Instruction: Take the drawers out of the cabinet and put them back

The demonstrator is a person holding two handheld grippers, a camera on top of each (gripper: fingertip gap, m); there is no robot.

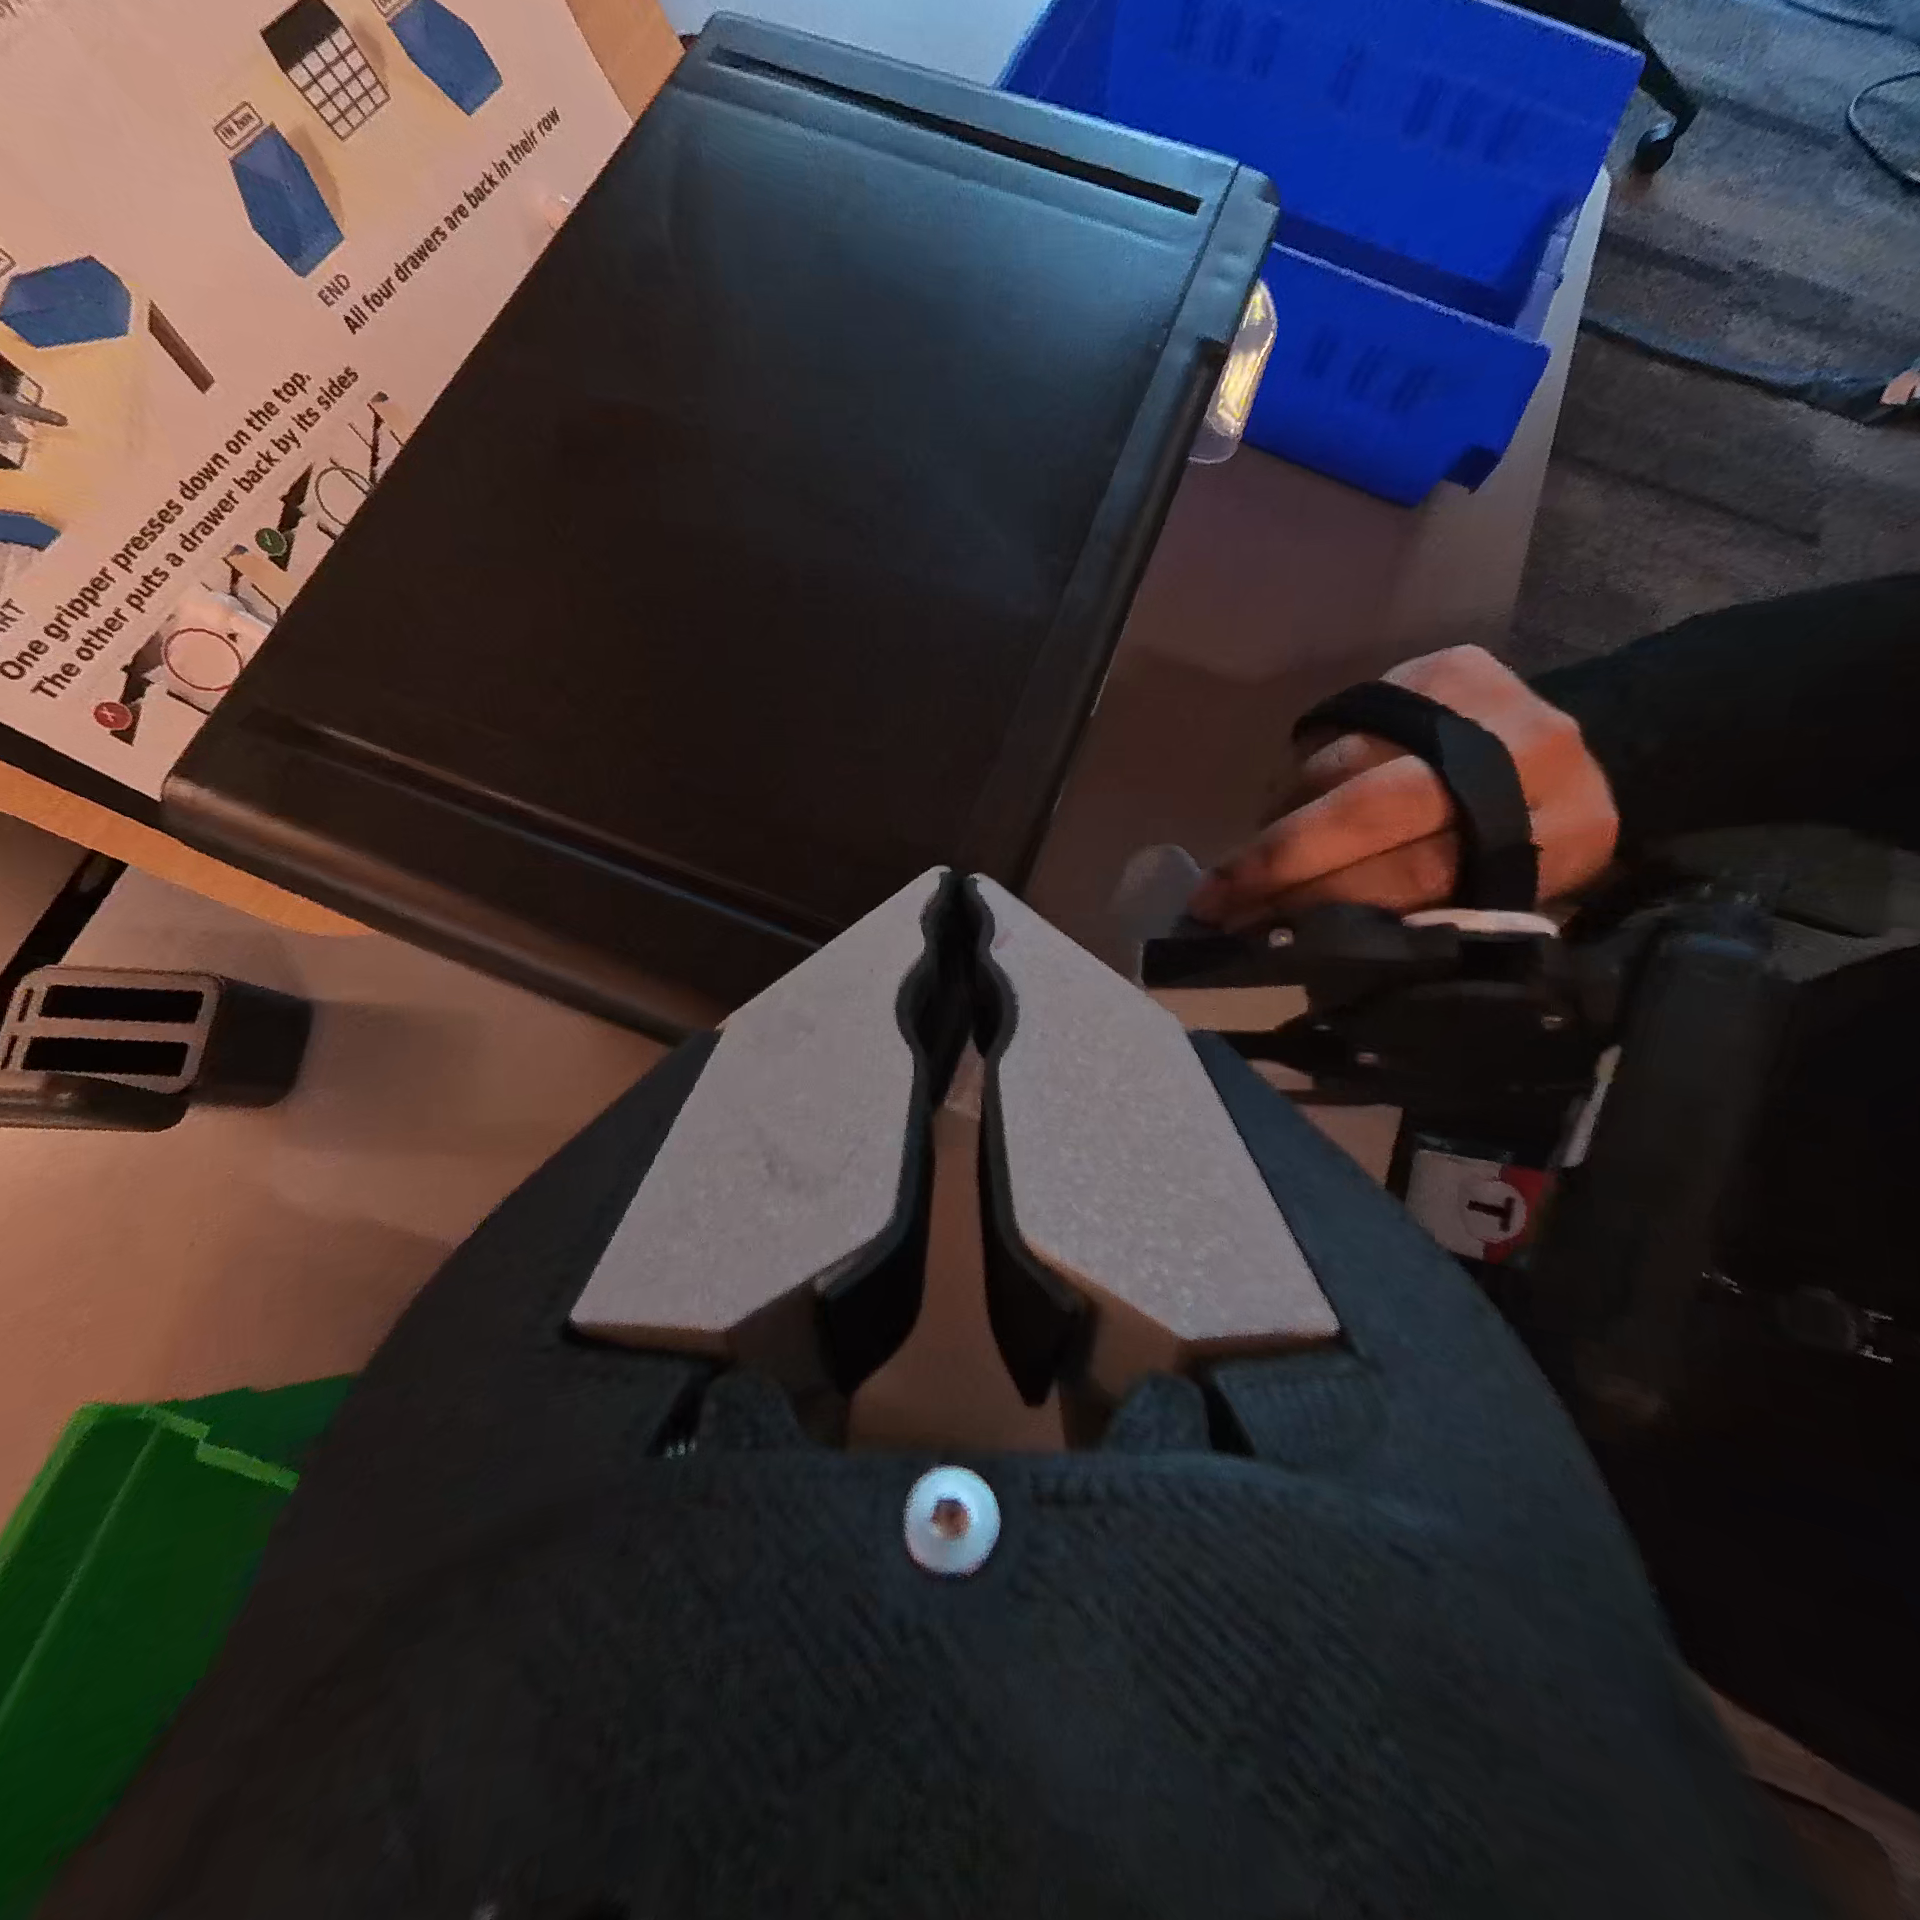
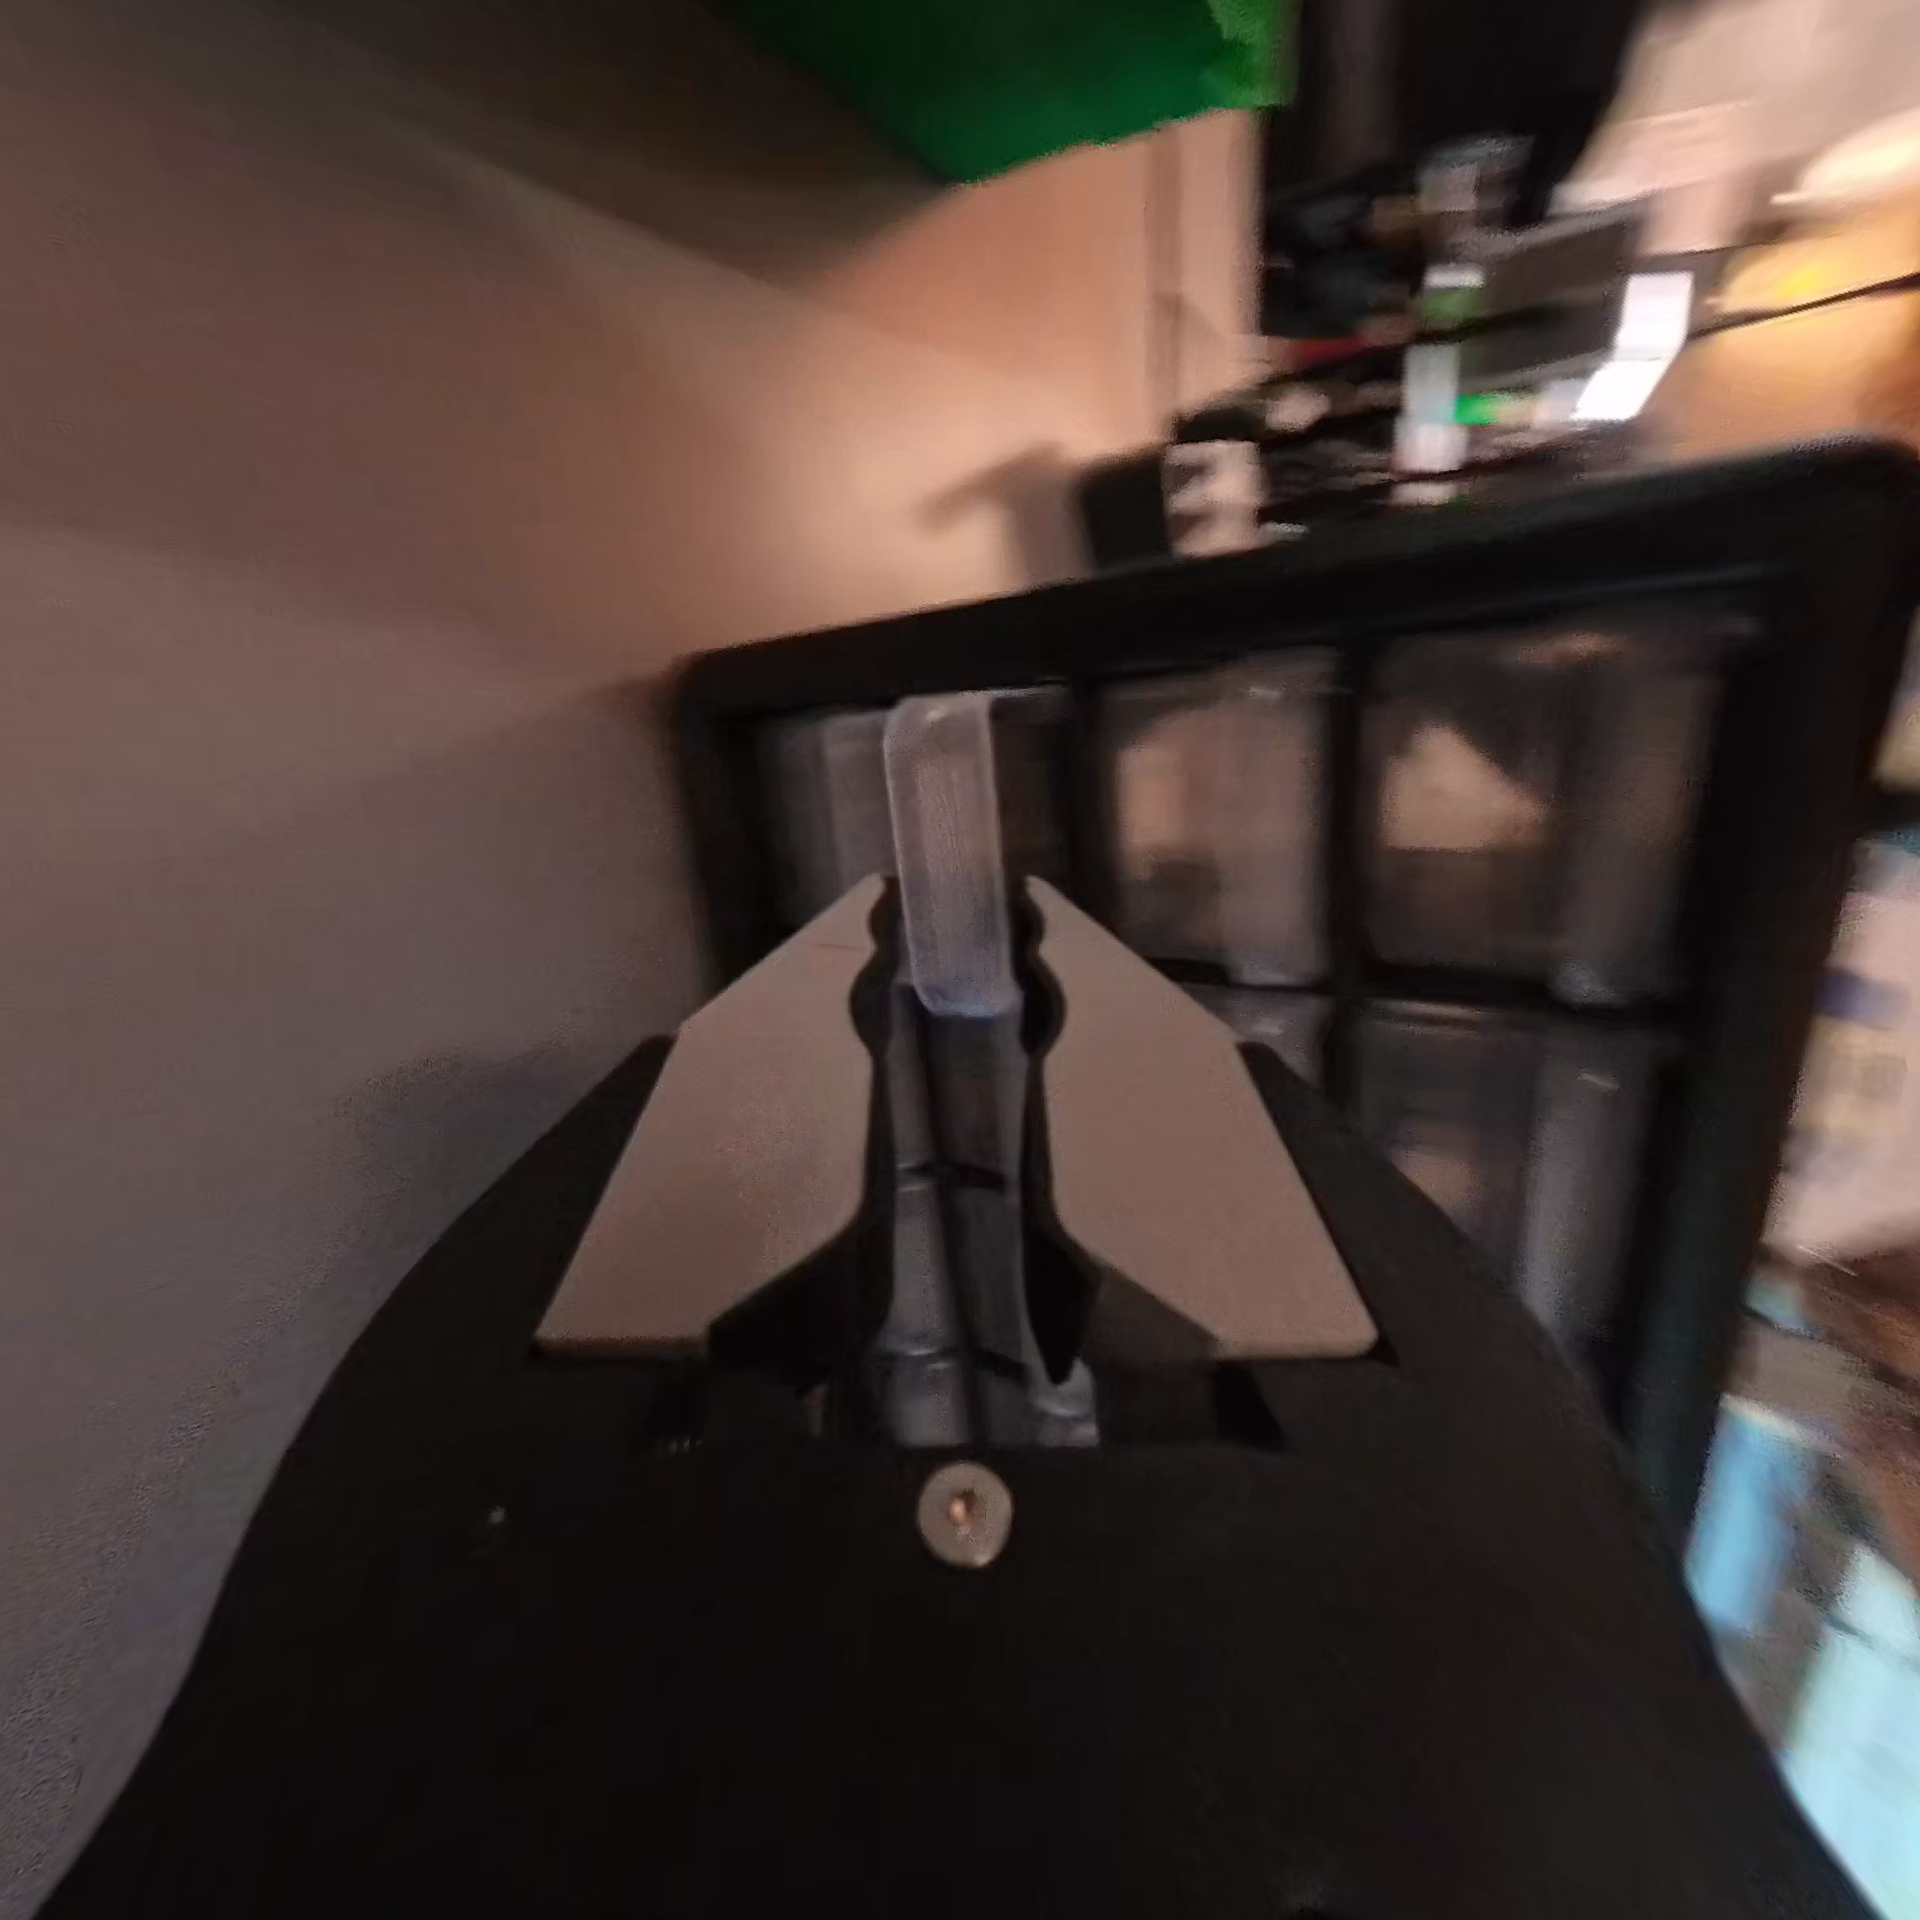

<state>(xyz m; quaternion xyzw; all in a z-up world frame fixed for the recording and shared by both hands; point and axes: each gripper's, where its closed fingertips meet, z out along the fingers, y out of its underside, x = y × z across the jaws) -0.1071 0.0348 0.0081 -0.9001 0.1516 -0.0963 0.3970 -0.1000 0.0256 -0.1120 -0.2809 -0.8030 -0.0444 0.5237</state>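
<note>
— Grey fingertips of the left gripper (image 1: 958,883) are seen pressed together at the centre of its own view, with nothing held between them. What is placed just beyond?

— Black plastic, the top of the cabinet (image 1: 748,499), is spread across the middle of the frame. A green bin (image 1: 135,1538) is cut off at the lower left, a printed instruction sheet (image 1: 239,312) is laid at the upper left, and blue bins (image 1: 1382,239) are stacked at the upper right.

— And the right gripper (image 2: 954,894)?

— It is closed on the clear handle (image 2: 943,831) of a translucent drawer (image 2: 831,800) at the top left of the cabinet's front; neighbouring drawers (image 2: 1216,800) are seated in their slots, though the view is blurred. A strapped hand (image 1: 1434,790) is seen at the right edge of the left view.
</note>
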